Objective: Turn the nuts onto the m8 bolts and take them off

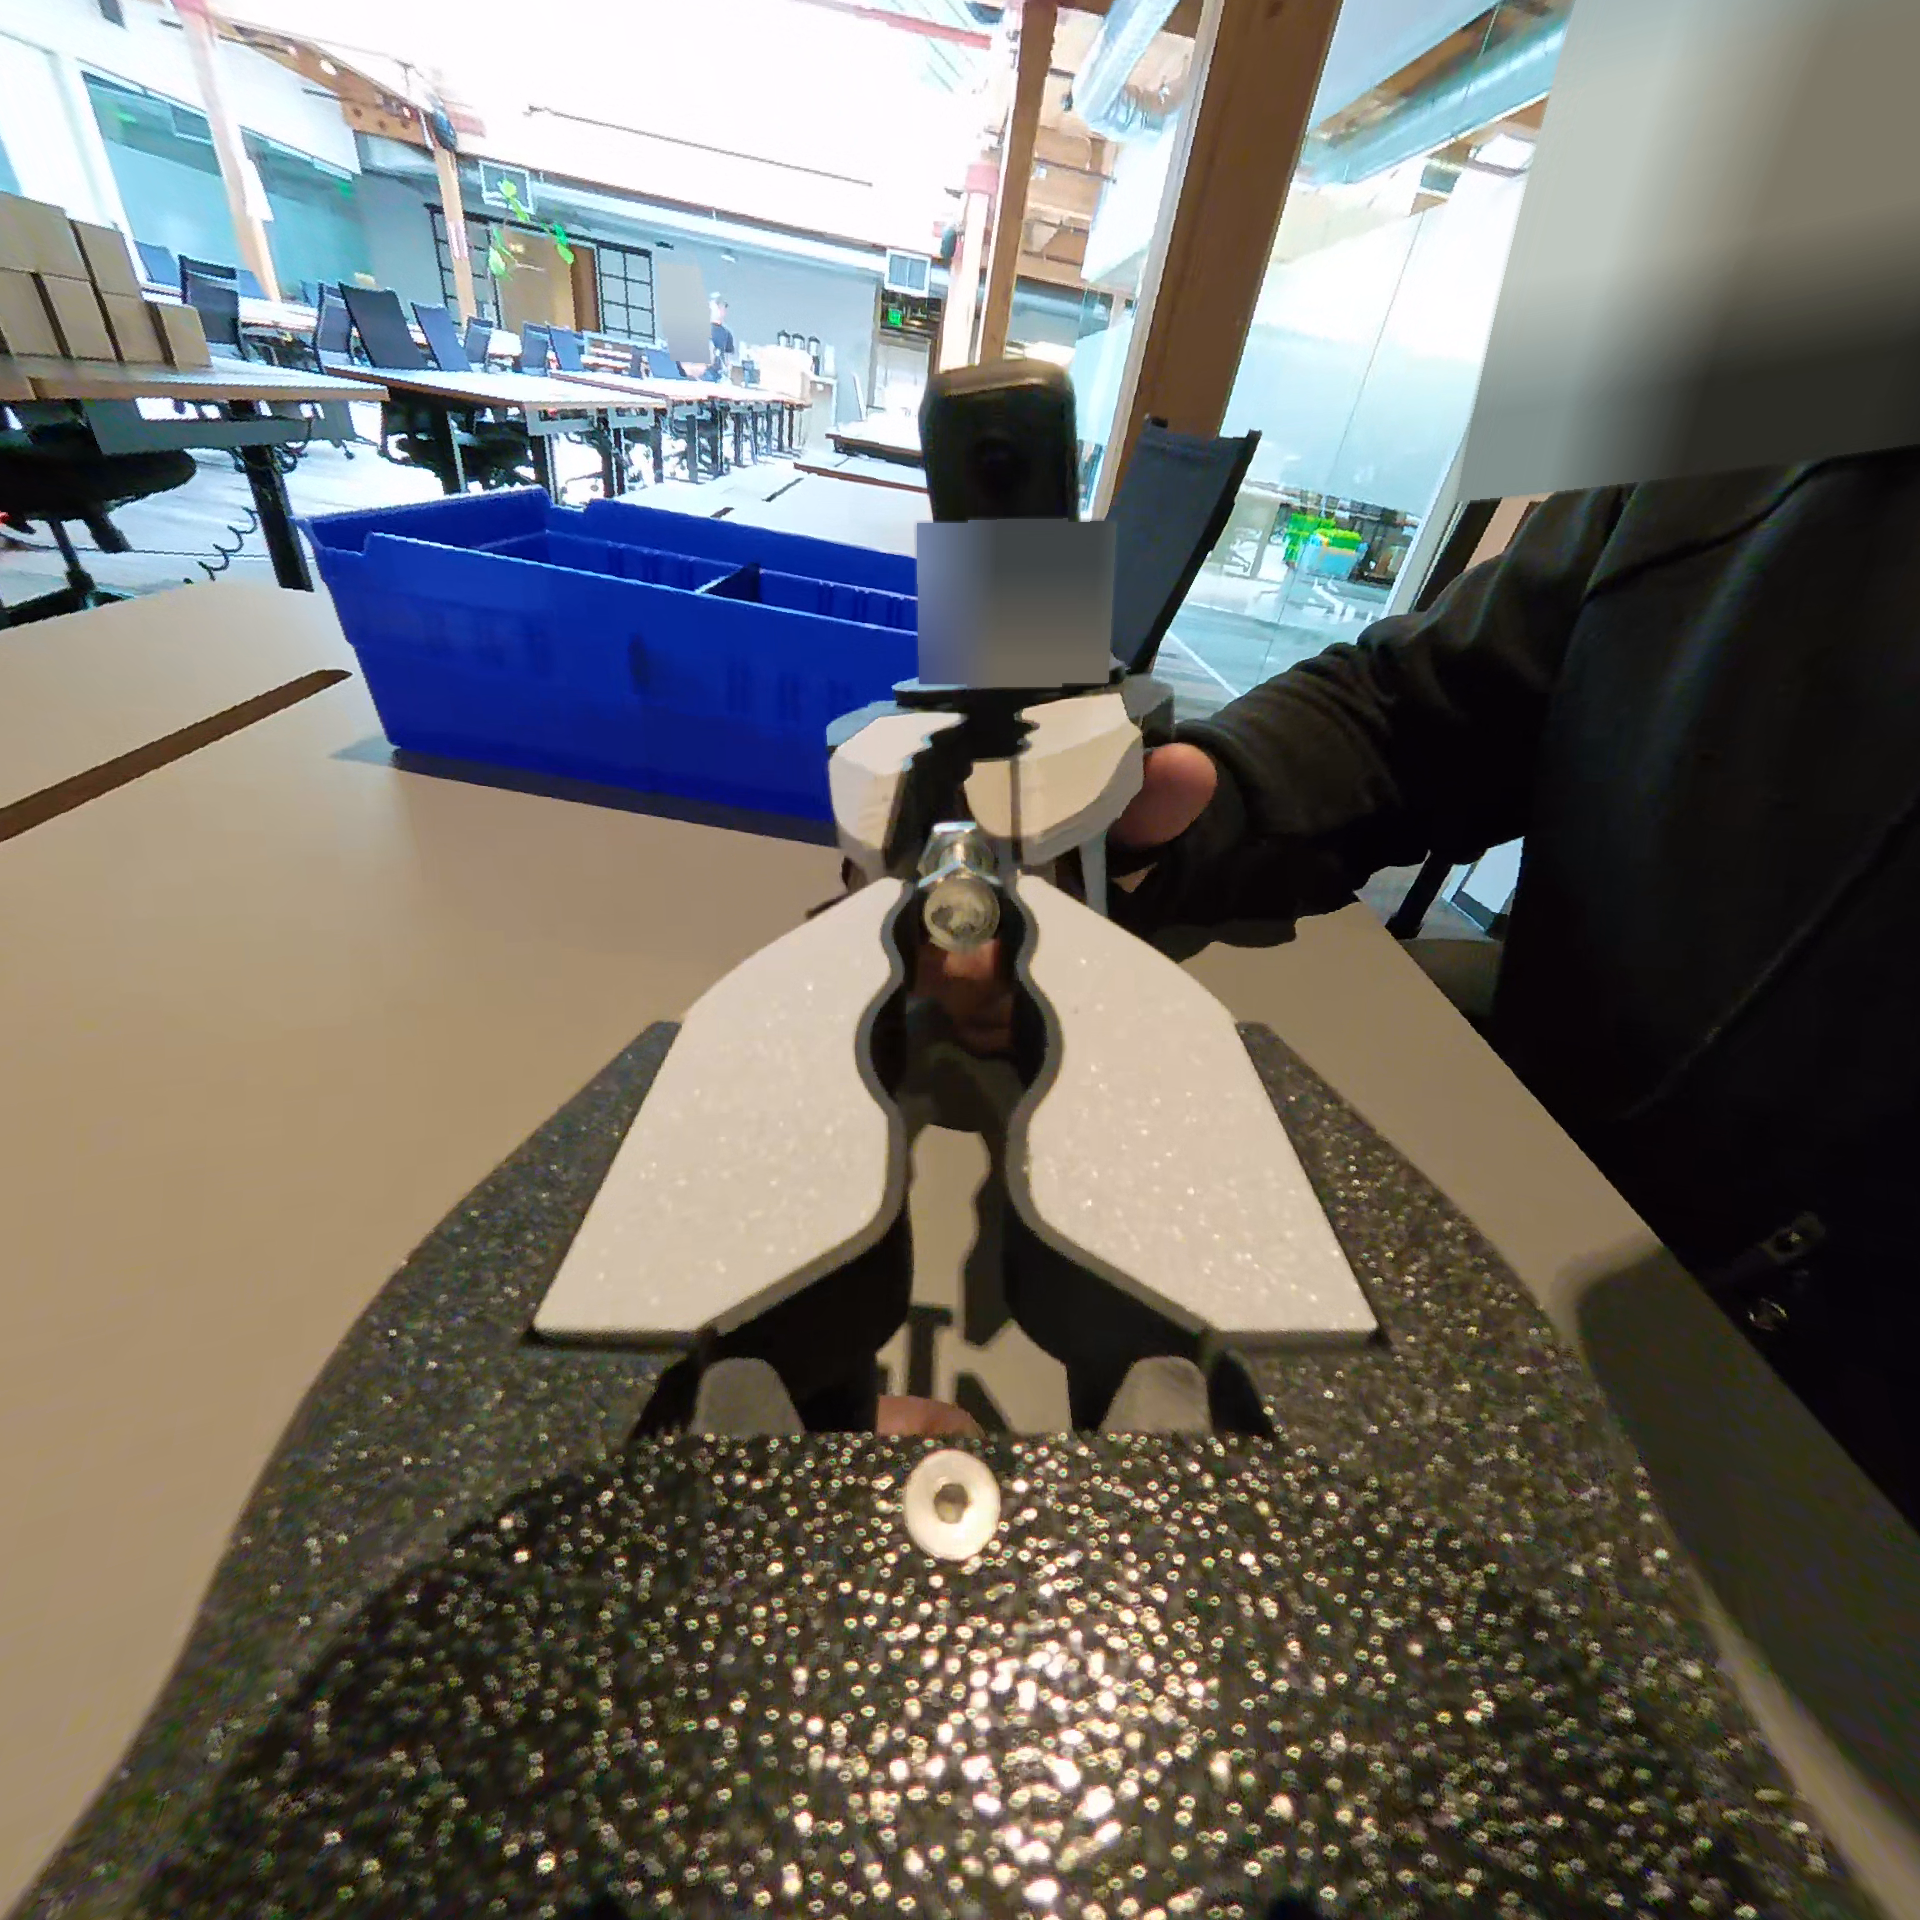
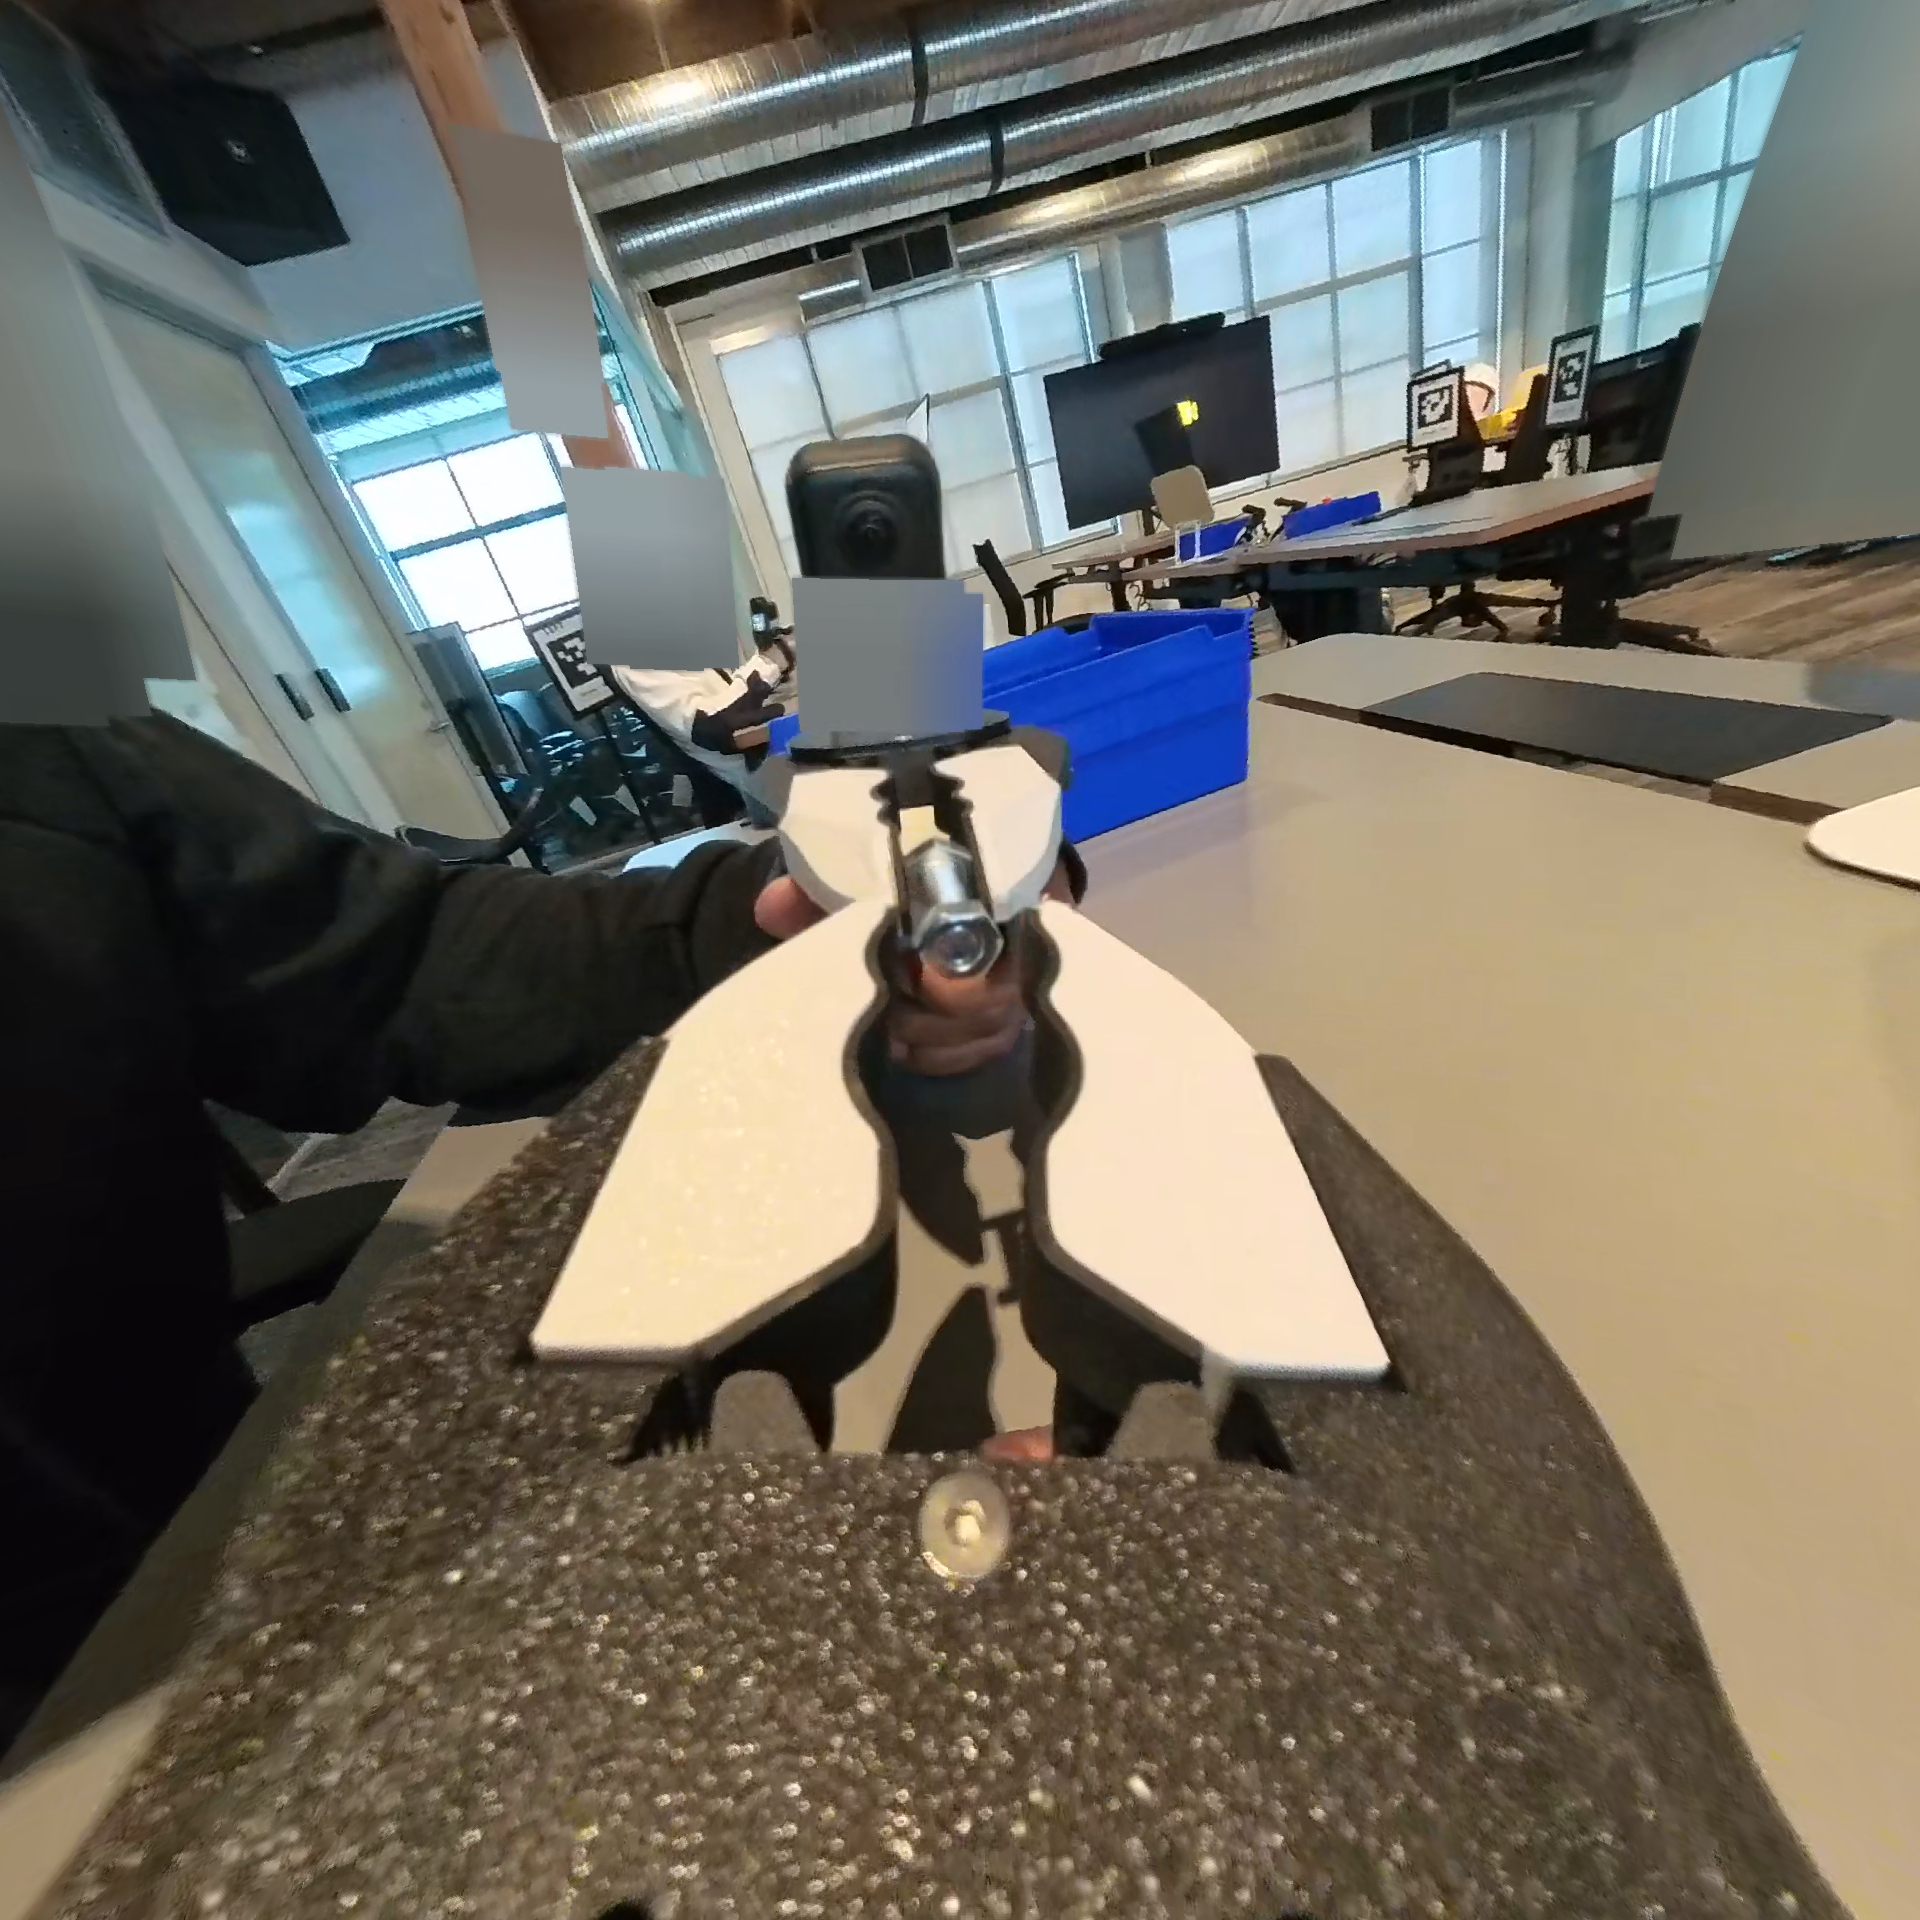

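While gripper-held, hexagonal steel nut (image 2: 961, 948)

Left gripper (image 1: 958, 914) fingers (image 1: 790, 1091) clamp bolt (image 1: 961, 916); right gripper (image 1: 961, 821) grips nut (image 1: 954, 854); blue bin (image 1: 623, 644) behind.

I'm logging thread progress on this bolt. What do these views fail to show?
- Left wrist view: silver hex nut is tiny; thread engagement unreadable behind silver bolt head.
- Right wrist view: bolt's shank is hidden behind the nut.
- Both views: blue plastic bin contents hidden by its walls.
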### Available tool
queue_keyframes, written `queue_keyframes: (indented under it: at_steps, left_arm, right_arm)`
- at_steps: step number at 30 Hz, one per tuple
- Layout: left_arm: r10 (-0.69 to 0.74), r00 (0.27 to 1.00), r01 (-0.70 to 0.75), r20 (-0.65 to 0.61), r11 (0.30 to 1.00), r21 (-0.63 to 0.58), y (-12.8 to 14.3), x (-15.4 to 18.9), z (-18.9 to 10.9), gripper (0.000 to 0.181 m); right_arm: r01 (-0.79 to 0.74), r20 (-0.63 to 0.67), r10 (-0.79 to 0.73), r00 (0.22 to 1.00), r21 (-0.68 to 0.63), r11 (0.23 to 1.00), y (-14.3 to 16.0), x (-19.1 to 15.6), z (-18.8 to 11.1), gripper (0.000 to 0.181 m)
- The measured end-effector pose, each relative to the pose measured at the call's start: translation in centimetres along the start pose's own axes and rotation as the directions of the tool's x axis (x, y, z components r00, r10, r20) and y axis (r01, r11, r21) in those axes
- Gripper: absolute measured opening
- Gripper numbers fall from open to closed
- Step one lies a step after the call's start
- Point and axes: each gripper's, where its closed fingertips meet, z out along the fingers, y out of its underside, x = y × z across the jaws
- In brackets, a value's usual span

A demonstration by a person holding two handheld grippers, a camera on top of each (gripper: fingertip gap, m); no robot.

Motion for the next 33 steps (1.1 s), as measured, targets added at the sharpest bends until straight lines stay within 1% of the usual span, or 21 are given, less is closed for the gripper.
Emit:
queue_keyframes:
  at_steps: [1, 3, 5, 6, 7, 8, 10, 11, 12, 13, 14, 16, 19, 21, 22, 24, 27, 30, 33]
  left_arm:
    - [-0.003, 1.000, 0.003, -0.003, 1.000, -0.008, 0.1, 0.1, 0.1, 0.014]
    - [-0.034, 0.999, 0.033, -0.029, 0.999, -0.016, 0.2, 0.4, 0.2, 0.014]
    - [-0.120, 0.991, 0.119, -0.064, 0.993, -0.026, 0.3, 0.7, 0.2, 0.014]
    - [-0.181, 0.980, 0.179, -0.086, 0.983, -0.031, 0.3, 0.8, 0.2, 0.014]
    - [-0.252, 0.961, 0.249, -0.111, 0.968, -0.040, 0.4, 1.0, 0.2, 0.014]
    - [-0.317, 0.938, 0.314, -0.138, 0.948, -0.049, 0.4, 1.1, 0.3, 0.014]
    - [-0.376, 0.914, 0.372, -0.152, 0.927, -0.051, 0.6, 1.1, 0.3, 0.014]
    - [-0.377, 0.915, 0.374, -0.146, 0.926, -0.050, 0.8, 0.9, 0.3, 0.014]
    - [-0.369, 0.919, 0.366, -0.141, 0.930, -0.047, 0.8, 0.8, 0.3, 0.014]
    - [-0.348, 0.928, 0.347, -0.134, 0.937, -0.037, 0.7, 0.7, 0.3, 0.014]
    - [-0.320, 0.939, 0.320, -0.127, 0.947, -0.023, 0.6, 0.7, 0.3, 0.014]
    - [-0.257, 0.960, 0.258, -0.110, 0.966, -0.001, 0.2, 0.6, 0.2, 0.014]
    - [-0.159, 0.984, 0.163, -0.074, 0.986, 0.038, -0.7, 0.5, -0.2, 0.014]
    - [-0.101, 0.994, 0.104, -0.049, 0.993, 0.055, -1.2, 0.4, -0.4, 0.014]
    - [-0.076, 0.996, 0.078, -0.038, 0.995, 0.054, -1.2, 0.4, -0.4, 0.014]
    - [-0.041, 0.999, 0.042, -0.024, 0.998, 0.052, -1.3, 0.4, -0.5, 0.014]
    - [-0.029, 0.999, 0.030, -0.028, 0.998, 0.051, -1.2, 0.6, -0.3, 0.014]
    - [-0.025, 0.999, 0.027, -0.039, 0.999, 0.037, -0.9, 0.8, -0.1, 0.014]
    - [-0.038, 0.998, 0.039, -0.058, 0.999, 0.017, -0.5, 1.1, 0.0, 0.014]
  right_arm:
    - [0.019, 0.002, -0.019, 1.000, 0.004, 1.000, 0.0, -0.1, 0.0, 0.015]
    - [0.100, -0.007, -0.100, 0.995, 0.001, 0.995, 0.0, -0.4, -0.1, 0.013]
    - [0.238, -0.022, -0.238, 0.971, -0.006, 0.971, 0.1, -0.7, -0.1, 0.013]
    - [0.331, -0.036, -0.331, 0.943, -0.014, 0.944, 0.1, -0.9, -0.2, 0.012]
    - [0.444, -0.053, -0.444, 0.894, -0.026, 0.896, 0.2, -1.0, -0.2, 0.012]
    - [0.569, -0.070, -0.571, 0.818, -0.044, 0.821, 0.3, -1.2, -0.2, 0.012]
    - [0.790, -0.099, -0.798, 0.595, -0.113, 0.603, 0.7, -1.4, -0.3, 0.012]
    - [0.849, -0.105, -0.863, 0.495, -0.156, 0.506, 0.9, -1.2, -0.3, 0.012]
    - [0.871, -0.112, -0.889, 0.443, -0.181, 0.457, 0.9, -1.1, -0.2, 0.012]
    - [0.866, -0.125, -0.884, 0.451, -0.180, 0.468, 0.8, -1.1, -0.2, 0.015]
    - [0.837, -0.138, -0.851, 0.507, -0.158, 0.524, 0.5, -1.3, -0.1, 0.020]
    - [0.730, -0.138, -0.735, 0.663, -0.098, 0.677, 0.1, -1.5, -0.1, 0.029]
    - [0.507, -0.122, -0.508, 0.853, -0.035, 0.861, -0.5, -1.1, -0.1, 0.032]
    - [0.328, -0.093, -0.328, 0.940, -0.016, 0.944, -0.5, -0.7, -0.1, 0.033]
    - [0.247, -0.075, -0.247, 0.966, -0.009, 0.969, -0.4, -0.6, -0.1, 0.033]
    - [0.124, -0.038, -0.124, 0.992, 0.004, 0.992, -0.3, -0.5, -0.1, 0.033]
    - [0.025, 0.009, -0.025, 1.000, 0.006, 1.000, -0.3, -0.8, 0.0, 0.032]
    - [0.017, 0.028, -0.017, 0.999, -0.004, 1.000, -0.1, -1.0, 0.0, 0.029]
    - [0.078, 0.028, -0.077, 0.997, -0.007, 0.997, 0.0, -1.4, 0.0, 0.016]
